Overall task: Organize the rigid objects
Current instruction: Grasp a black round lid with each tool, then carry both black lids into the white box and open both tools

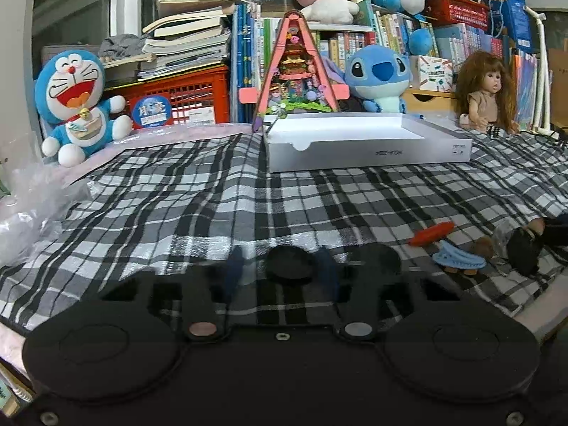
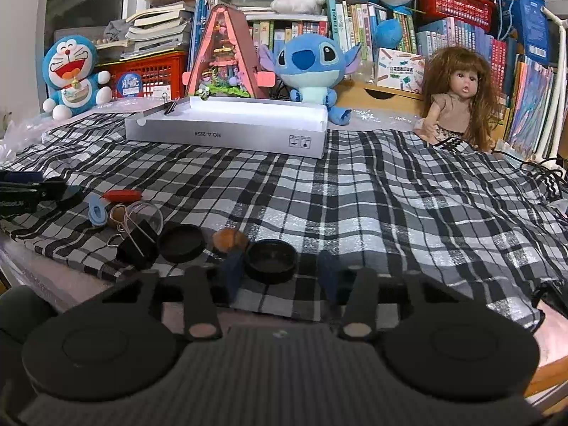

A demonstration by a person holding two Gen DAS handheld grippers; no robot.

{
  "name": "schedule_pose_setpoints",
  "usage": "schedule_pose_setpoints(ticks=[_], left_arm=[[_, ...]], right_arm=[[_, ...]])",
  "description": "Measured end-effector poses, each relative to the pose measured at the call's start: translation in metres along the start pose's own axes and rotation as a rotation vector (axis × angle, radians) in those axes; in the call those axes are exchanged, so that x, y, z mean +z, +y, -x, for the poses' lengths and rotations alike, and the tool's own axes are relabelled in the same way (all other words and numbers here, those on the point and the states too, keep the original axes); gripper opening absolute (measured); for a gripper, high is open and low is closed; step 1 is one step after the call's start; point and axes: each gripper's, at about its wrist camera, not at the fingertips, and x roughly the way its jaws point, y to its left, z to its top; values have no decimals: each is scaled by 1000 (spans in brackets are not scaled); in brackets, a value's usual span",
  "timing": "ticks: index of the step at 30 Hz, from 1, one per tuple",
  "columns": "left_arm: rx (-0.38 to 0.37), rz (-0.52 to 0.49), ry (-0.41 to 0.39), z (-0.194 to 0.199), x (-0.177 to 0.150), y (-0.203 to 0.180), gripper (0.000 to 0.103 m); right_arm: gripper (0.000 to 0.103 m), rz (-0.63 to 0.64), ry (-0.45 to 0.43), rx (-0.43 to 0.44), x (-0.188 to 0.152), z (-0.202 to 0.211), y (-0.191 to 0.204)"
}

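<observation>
The left gripper sits low over the black-and-white checked cloth on the counter, aimed level at the shallow white cardboard box; its dark blue fingers stand apart around a round black lid, though contact cannot be told. To its right lies a red pen-like stick, its long axis slanting up to the right, beside a light blue plastic clip. The right gripper also sits low, fingers apart, a second round black lid just ahead between them.
</observation>
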Motion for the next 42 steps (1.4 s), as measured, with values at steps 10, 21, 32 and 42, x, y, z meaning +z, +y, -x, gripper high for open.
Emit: schedule_pose_setpoints(ticks=[10,21,32,42], left_arm=[[-33,14,-6,3,22,-4,30],[-68,55,22,-12,59,-4,30],[-98,67,25,-33,93,-5,30],[-117,104,40,-55,119,-3,30]], right_arm=[[37,-53,-5,3,22,-3,-6],[37,-148,21,17,52,-21,-15],[37,-186,20,44,82,-37,-17],[37,-195,37,68,111,-56,-18]])
